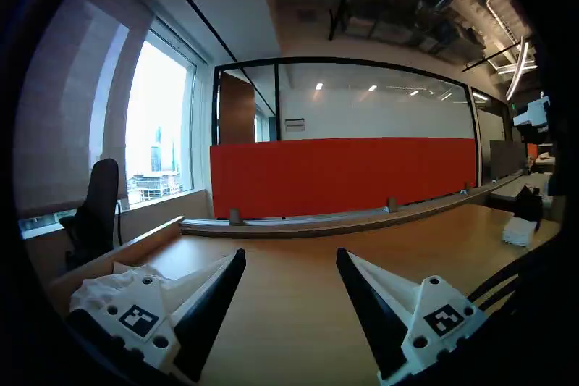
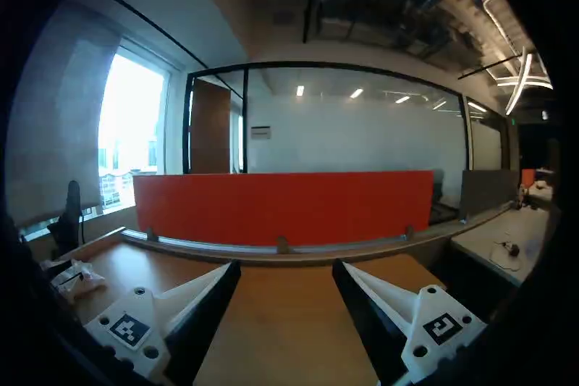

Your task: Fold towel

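Lying crumpled near the left edge of the wooden desk (image 1: pixel 304 313), a white towel (image 1: pixel 101 286) sits bunched in loose folds, partly hidden behind one finger of the left gripper (image 1: pixel 289 256). It looks soft, light and limp, a cloth likely to sag and drape the moment it is lifted rather than hold any shape. No corner or hem can be picked out of the heap, so the sensible hold would probably be a deep pinch on an outer edge, then a second pinch along the same edge to draw it flat before any fold. A shallow grip risks the thin fabric slipping free, and the smooth wood may let the whole bundle slide instead of opening out. The left gripper hovers above the desk with its jaws spread wide and nothing between them, the towel off to its side and not touched. In the right gripper view, the right gripper (image 2: pixel 286 266) is likewise parted and empty over bare wood, with a crumpled white bundle (image 2: pixel 74 279) far to its left that may be the same cloth, though it is too small to tell. An orange divider (image 1: pixel 340 176) runs along the back of the desk, with a dark office chair (image 1: pixel 94 212) by the bright window (image 1: pixel 155 132).
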Available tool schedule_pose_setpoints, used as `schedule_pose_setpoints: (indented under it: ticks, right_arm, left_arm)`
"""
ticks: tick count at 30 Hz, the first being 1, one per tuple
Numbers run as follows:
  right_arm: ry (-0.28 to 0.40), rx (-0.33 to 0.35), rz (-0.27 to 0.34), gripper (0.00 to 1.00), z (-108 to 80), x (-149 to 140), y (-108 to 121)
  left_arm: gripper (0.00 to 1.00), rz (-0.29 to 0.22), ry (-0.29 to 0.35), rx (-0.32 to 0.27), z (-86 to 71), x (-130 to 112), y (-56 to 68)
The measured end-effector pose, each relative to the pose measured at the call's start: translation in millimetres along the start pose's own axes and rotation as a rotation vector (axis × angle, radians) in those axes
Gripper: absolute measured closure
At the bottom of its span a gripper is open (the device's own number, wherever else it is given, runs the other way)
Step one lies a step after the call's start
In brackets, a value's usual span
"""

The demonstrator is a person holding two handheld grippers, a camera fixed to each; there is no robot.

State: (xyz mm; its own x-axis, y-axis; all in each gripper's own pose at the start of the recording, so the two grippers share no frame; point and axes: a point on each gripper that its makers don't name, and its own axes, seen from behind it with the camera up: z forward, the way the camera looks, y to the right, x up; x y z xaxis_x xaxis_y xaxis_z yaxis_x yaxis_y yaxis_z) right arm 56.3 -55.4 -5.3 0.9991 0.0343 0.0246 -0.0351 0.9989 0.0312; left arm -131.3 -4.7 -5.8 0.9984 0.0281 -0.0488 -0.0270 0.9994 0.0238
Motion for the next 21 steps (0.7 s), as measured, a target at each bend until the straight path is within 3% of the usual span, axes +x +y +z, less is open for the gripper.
schedule_pose_setpoints:
  ticks: [9, 21]
  right_arm:
    - [0.016, 0.008, 0.003, 0.02, 3.4, -15.5, -2.2]
    - [0.015, 0.004, -0.002, 0.02, 5.5, -34.5, -1.8]
  left_arm:
    - [0.07, -0.025, 0.01, 0.007, 1.5, -34.1, 0.9]
    - [0.07, -0.041, 0.009, 0.018, 7.0, -61.4, -1.1]
